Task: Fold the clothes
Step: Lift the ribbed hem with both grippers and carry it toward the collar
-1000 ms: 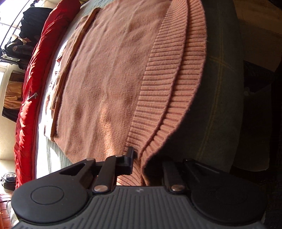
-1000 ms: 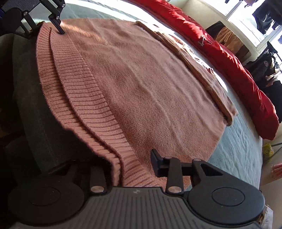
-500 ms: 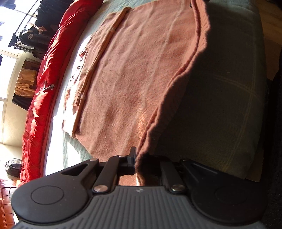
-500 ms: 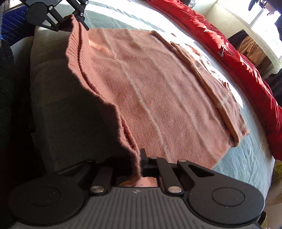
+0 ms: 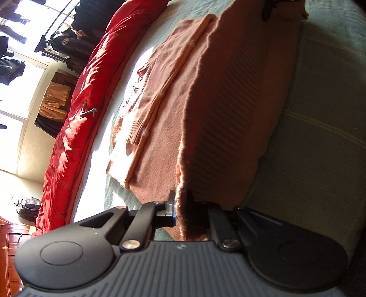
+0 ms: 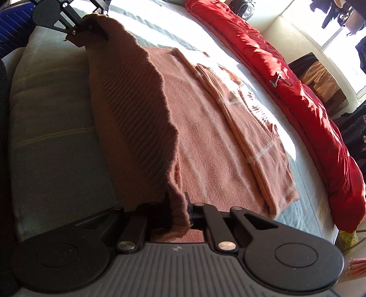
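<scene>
A salmon-pink knit sweater [image 5: 164, 141] lies spread on the grey-green bed cover, its sleeves folded in along the far side. Its ribbed hem [image 5: 224, 109] is lifted off the bed and stretched between both grippers. My left gripper [image 5: 180, 205] is shut on one hem corner. My right gripper [image 6: 178, 205] is shut on the other corner, with the ribbed band [image 6: 137, 96] rising toward the left gripper [image 6: 80, 20] at the top left of the right wrist view. The right gripper's fingers [image 5: 267, 11] show at the top of the left wrist view.
A red quilted duvet [image 6: 297, 80] runs along the far side of the bed. The bed cover [image 6: 50, 118] drops off at the near edge. Hanging clothes and a window [image 5: 13, 45] stand beyond the duvet, and a dark bag [image 5: 27, 208] sits on the floor.
Both grippers closed on the hem corners and raised them; the ribbed hem, flat on the bed edge a second ago, now stands up off the bed and has moved over the sweater body.
</scene>
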`<action>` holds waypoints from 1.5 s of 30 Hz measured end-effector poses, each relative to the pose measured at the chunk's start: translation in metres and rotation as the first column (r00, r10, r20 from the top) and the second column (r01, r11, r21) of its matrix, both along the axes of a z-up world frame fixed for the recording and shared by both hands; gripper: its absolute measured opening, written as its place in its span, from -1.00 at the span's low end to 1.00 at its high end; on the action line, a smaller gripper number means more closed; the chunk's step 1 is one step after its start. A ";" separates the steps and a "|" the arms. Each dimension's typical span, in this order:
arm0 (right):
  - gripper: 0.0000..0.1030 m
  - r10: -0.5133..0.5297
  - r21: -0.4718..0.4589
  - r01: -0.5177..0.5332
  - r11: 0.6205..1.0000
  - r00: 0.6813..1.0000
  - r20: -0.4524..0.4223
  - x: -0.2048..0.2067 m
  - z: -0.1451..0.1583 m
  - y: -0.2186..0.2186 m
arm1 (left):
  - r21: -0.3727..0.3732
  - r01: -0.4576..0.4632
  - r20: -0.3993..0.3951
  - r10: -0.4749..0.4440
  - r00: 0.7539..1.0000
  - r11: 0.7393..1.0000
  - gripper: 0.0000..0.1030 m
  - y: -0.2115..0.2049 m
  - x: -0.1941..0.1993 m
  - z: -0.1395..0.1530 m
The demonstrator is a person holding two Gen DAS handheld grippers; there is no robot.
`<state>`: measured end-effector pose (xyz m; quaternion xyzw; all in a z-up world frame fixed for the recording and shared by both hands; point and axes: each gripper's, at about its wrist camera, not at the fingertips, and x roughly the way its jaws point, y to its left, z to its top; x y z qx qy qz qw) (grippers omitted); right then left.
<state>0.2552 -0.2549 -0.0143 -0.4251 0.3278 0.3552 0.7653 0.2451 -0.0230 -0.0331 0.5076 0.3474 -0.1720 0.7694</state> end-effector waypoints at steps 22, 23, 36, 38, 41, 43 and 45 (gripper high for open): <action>-0.83 -0.149 -0.008 0.161 0.987 0.931 0.334 0.140 0.002 0.024 | -0.035 -0.031 0.273 0.040 0.961 0.999 -0.89 0.009 0.140 0.002; -0.83 -0.157 -0.005 0.169 0.986 0.925 0.345 0.147 0.002 0.025 | -0.044 -0.039 0.274 0.049 0.961 0.998 -0.89 0.009 0.147 0.002; -0.83 -0.211 -0.032 0.236 0.971 0.914 0.347 0.219 -0.019 0.032 | -0.042 -0.075 0.253 0.084 0.964 0.996 -0.89 0.003 0.217 -0.020; -0.83 -0.222 -0.031 0.246 0.969 0.915 0.336 0.227 -0.024 0.033 | -0.049 -0.086 0.241 0.096 0.966 0.995 -0.89 0.003 0.227 -0.024; -0.83 -0.239 -0.031 0.263 0.964 0.916 0.322 0.239 -0.032 0.035 | -0.051 -0.097 0.230 0.106 0.967 0.994 -0.89 0.003 0.238 -0.031; -0.83 -0.255 -0.024 0.275 0.961 0.916 0.309 0.245 -0.035 0.036 | -0.045 -0.101 0.227 0.108 0.968 0.994 -0.88 0.002 0.245 -0.036; -0.83 -0.268 -0.019 0.286 0.958 0.916 0.299 0.251 -0.038 0.036 | -0.059 -0.113 0.222 0.123 0.967 0.992 -0.88 0.002 0.253 -0.039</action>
